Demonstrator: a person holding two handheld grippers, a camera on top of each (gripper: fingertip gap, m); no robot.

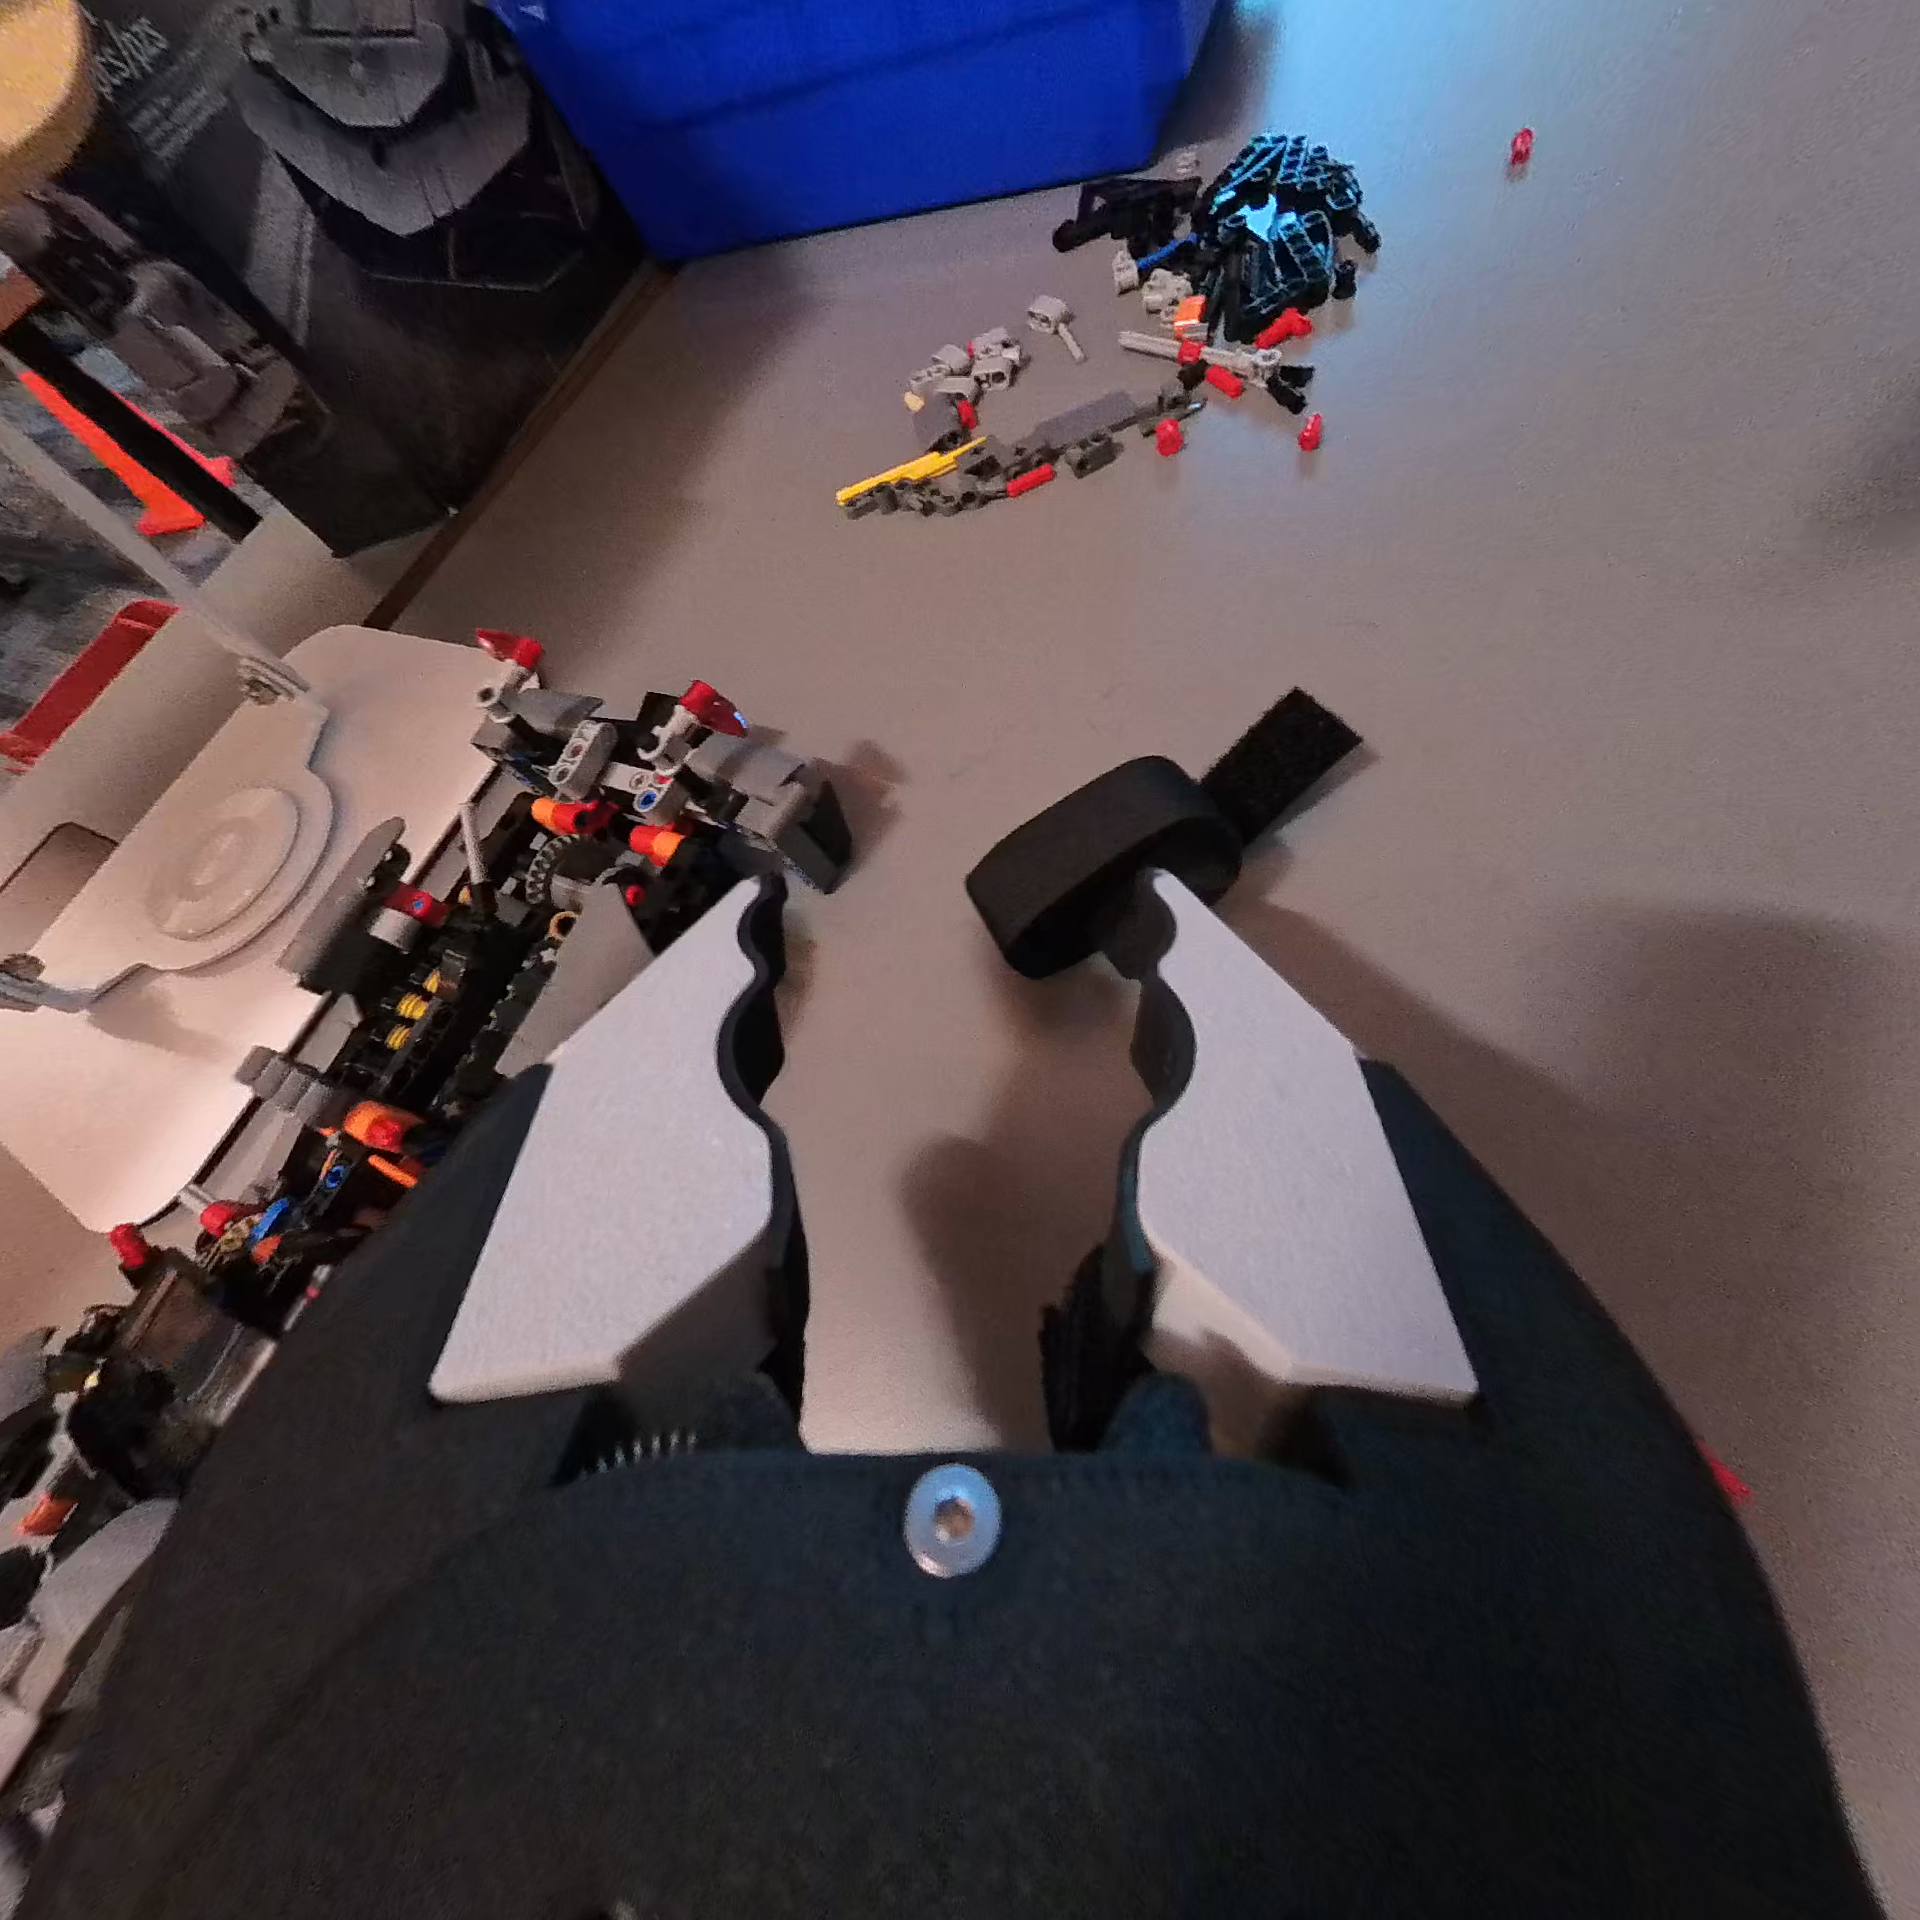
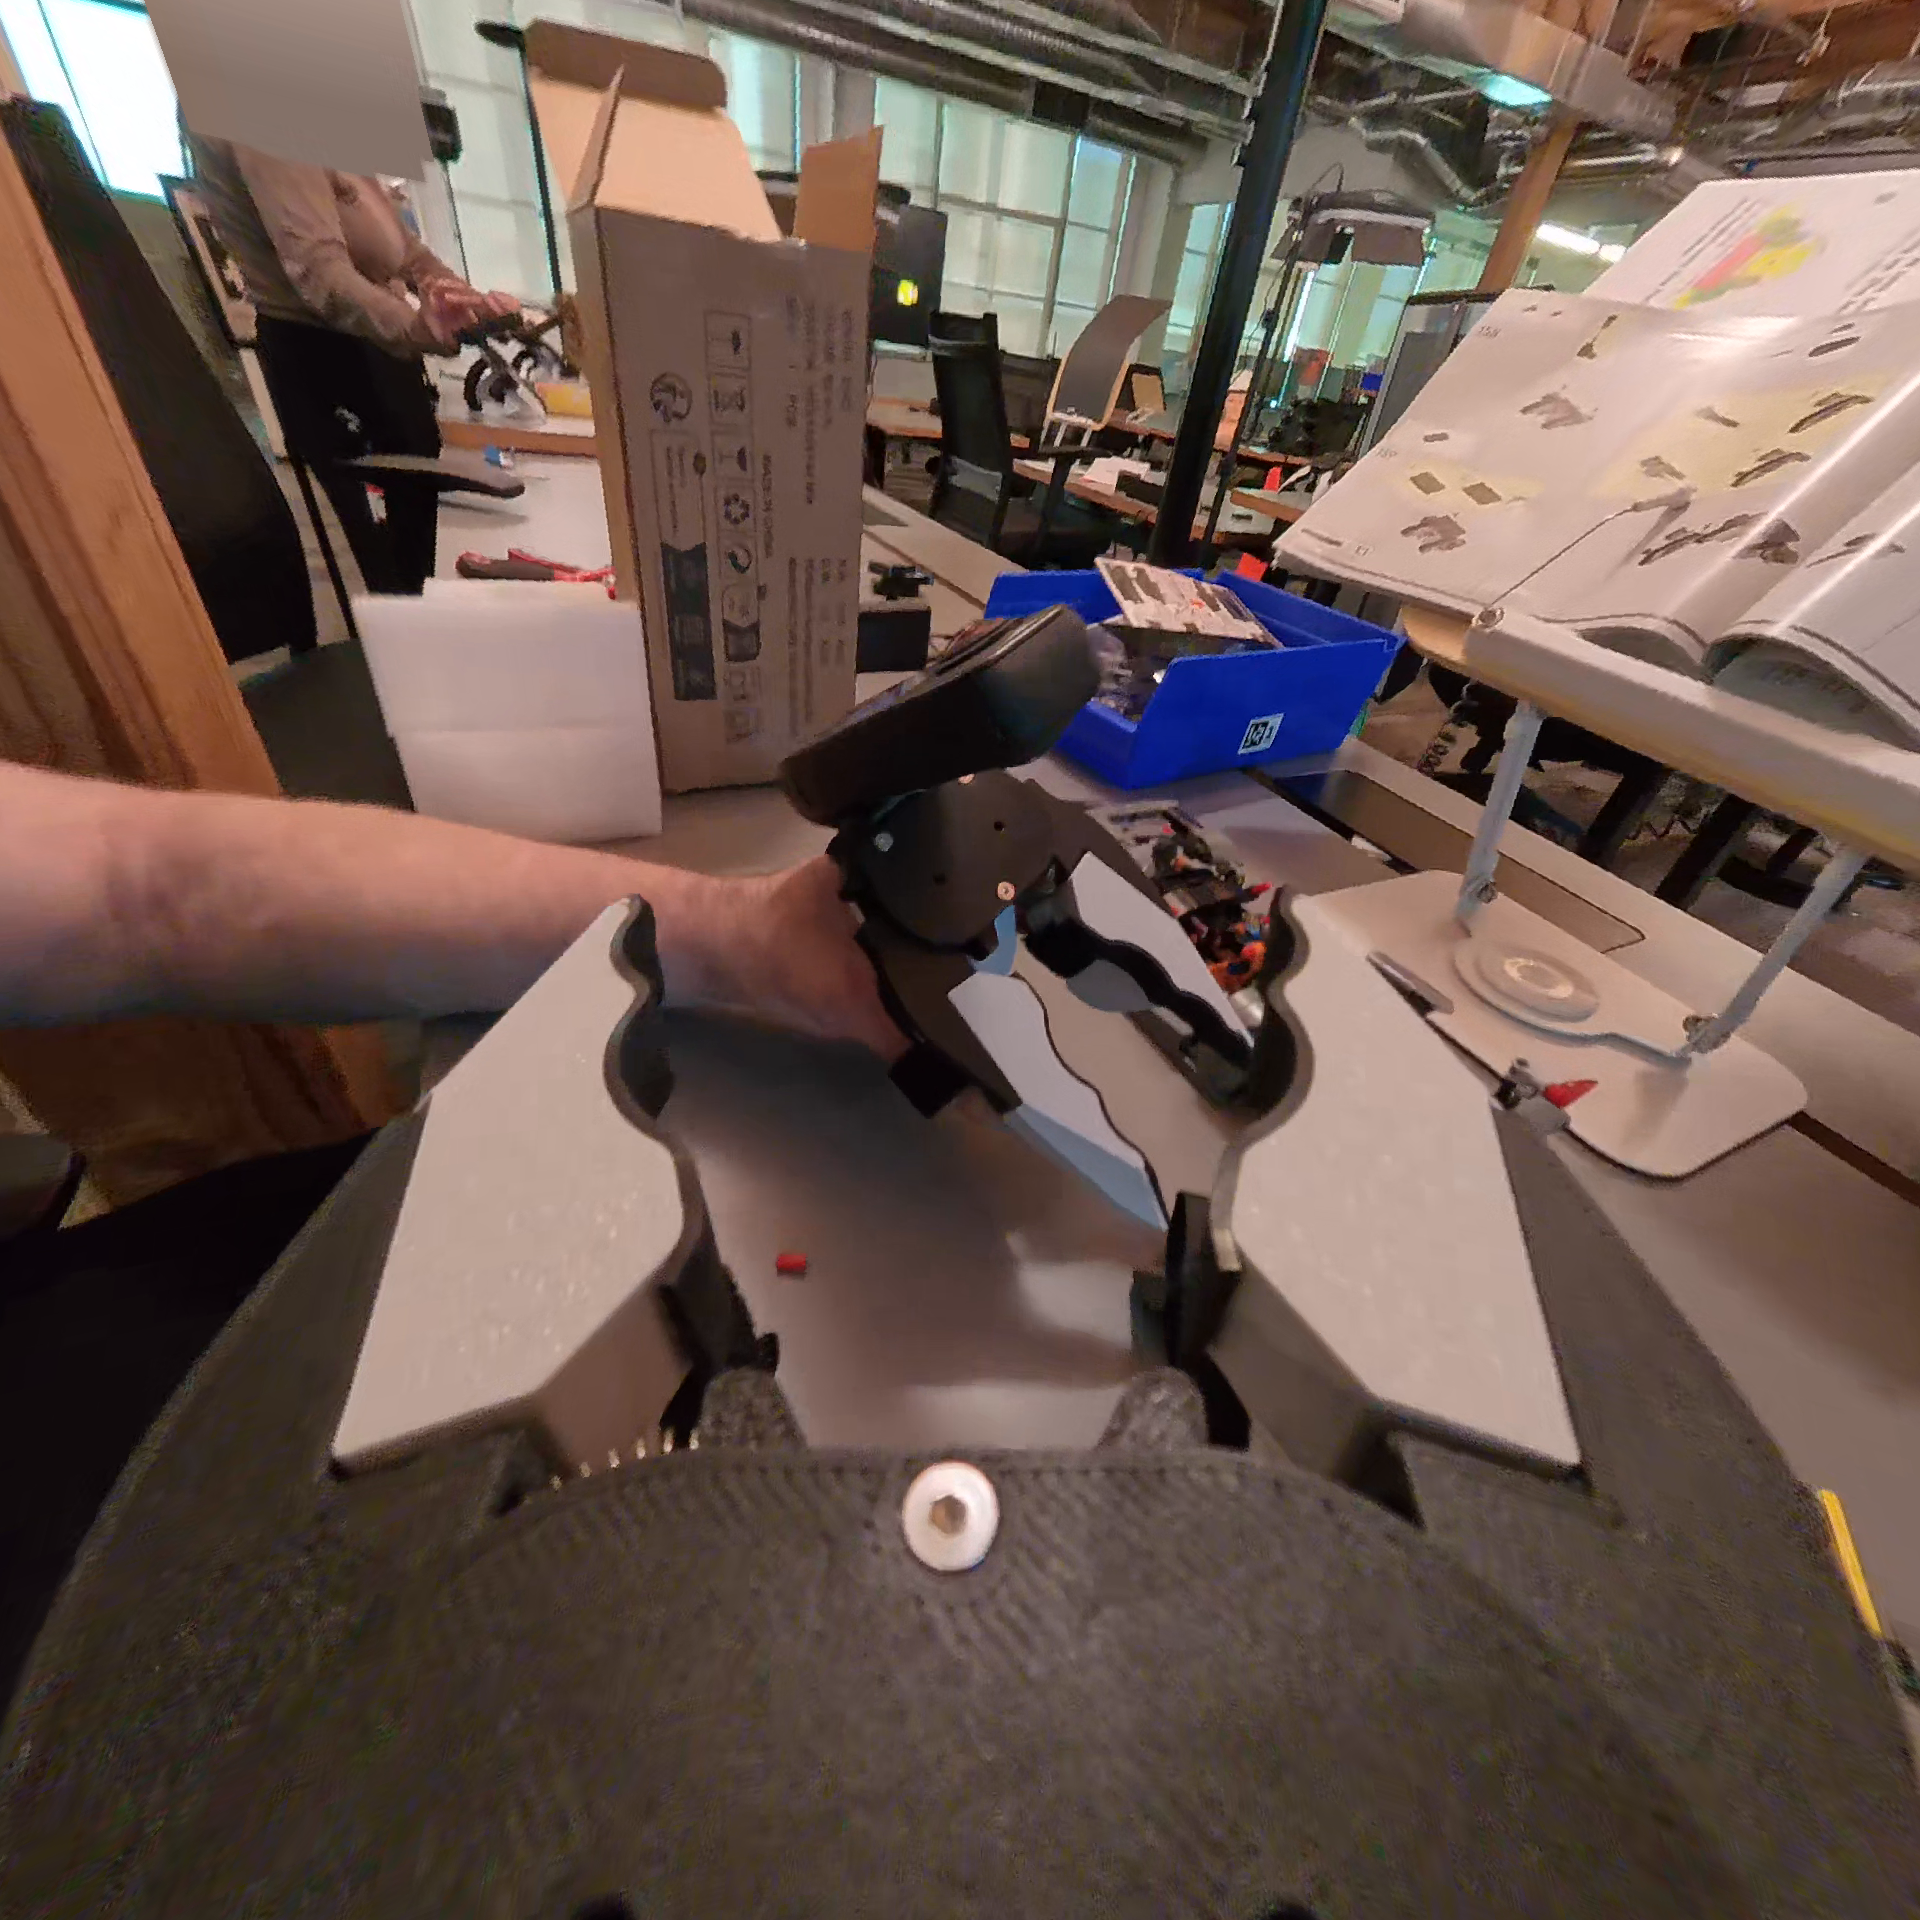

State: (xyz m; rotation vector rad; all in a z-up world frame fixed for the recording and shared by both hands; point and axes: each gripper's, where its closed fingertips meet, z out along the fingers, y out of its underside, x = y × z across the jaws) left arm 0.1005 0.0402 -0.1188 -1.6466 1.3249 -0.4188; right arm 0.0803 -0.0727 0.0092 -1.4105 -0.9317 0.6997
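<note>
My left gripper (image 1: 961, 894) is open and empty, low over the grey table (image 1: 1455, 623). A black strap loop (image 1: 1091, 852) lies at its right fingertip. A partly built brick model (image 1: 644, 821) in black, grey, red and orange stands just left of its left fingertip. My right gripper (image 2: 961, 935) is open and empty. It points at the left gripper's black body (image 2: 935, 873), which a bare hand (image 2: 769, 945) holds. A small red piece (image 2: 792, 1263) lies on the table between the right gripper's fingers. The model also shows in the right wrist view (image 2: 1205, 894).
A pile of loose bricks (image 1: 1195, 312) lies farther out, before a blue bin (image 1: 862, 114). A white book stand (image 2: 1621, 1049) with an open booklet (image 2: 1662, 468) is at the right. A cardboard box (image 2: 727, 468), white foam (image 2: 509, 707) and a standing person (image 2: 343, 343) are behind.
</note>
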